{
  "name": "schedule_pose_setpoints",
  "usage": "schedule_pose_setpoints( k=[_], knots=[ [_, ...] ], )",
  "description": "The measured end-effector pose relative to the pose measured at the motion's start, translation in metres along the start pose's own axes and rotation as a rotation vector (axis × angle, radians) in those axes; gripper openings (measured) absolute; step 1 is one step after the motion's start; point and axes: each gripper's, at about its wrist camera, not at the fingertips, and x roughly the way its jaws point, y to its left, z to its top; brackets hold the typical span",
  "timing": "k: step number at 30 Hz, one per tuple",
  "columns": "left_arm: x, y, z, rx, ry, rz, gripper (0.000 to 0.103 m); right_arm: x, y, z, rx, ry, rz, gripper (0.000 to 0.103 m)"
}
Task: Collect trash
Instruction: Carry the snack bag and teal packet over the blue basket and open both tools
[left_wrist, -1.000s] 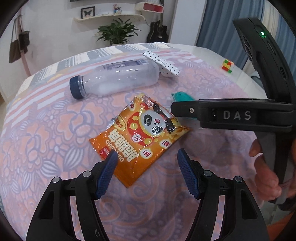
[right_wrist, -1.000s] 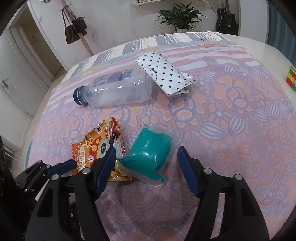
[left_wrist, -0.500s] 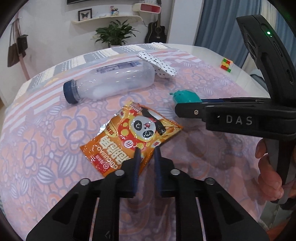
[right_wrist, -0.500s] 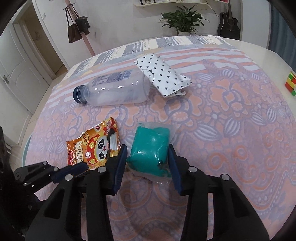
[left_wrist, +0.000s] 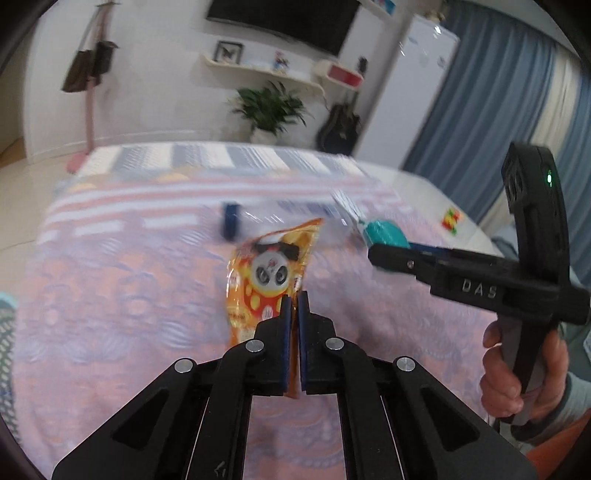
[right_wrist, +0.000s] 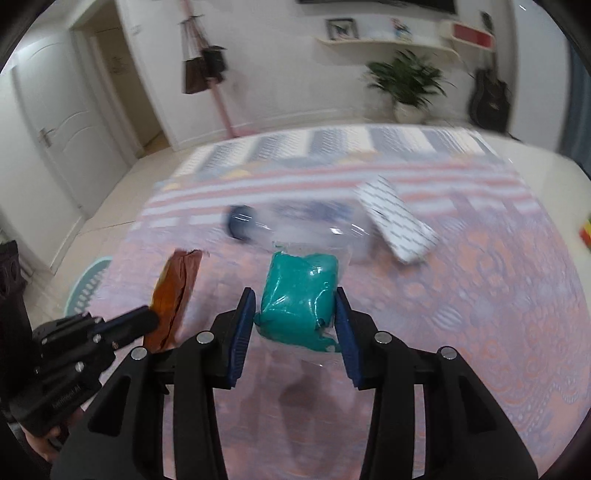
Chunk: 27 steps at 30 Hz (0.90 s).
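My left gripper is shut on the edge of an orange panda snack wrapper and holds it up off the bed; the wrapper also shows edge-on in the right wrist view. My right gripper is shut on a teal packet in clear plastic, lifted above the cover; the packet also shows in the left wrist view. An empty clear bottle with a blue cap lies beyond, blurred.
A white dotted pouch lies by the bottle's base on the floral bedspread. A colour cube sits on the white surface at right. A mesh item and a round rug are at left.
Both grippers have lifted and tilted up with their items: the wrapper now hangs upright from the left gripper, the teal packet is raised in the right. The view is motion-blurred.
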Motion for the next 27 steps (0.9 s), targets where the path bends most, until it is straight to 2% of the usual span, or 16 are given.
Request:
schedule_pose_setpoints(
  k=[8,14,21,27],
  knots=[
    [-0.078,0.051,0.014,-0.085,-0.131,0.077,0.002,-0.006,0.097,0.035,-0.2,-0.061,0.125,0.039],
    [-0.129,0.094,0.013,-0.141,-0.204,0.167,0.002,0.001,0.174,0.05,-0.308,-0.048,0.238,0.039],
    [-0.177,0.154,-0.005,-0.245,-0.264,0.261,0.002,0.013,0.265,0.048,-0.448,-0.043,0.294,0.039],
    [-0.204,0.196,-0.021,-0.341,-0.3,0.309,0.002,0.036,0.32,0.042,-0.5,-0.005,0.322,0.039]
  ],
)
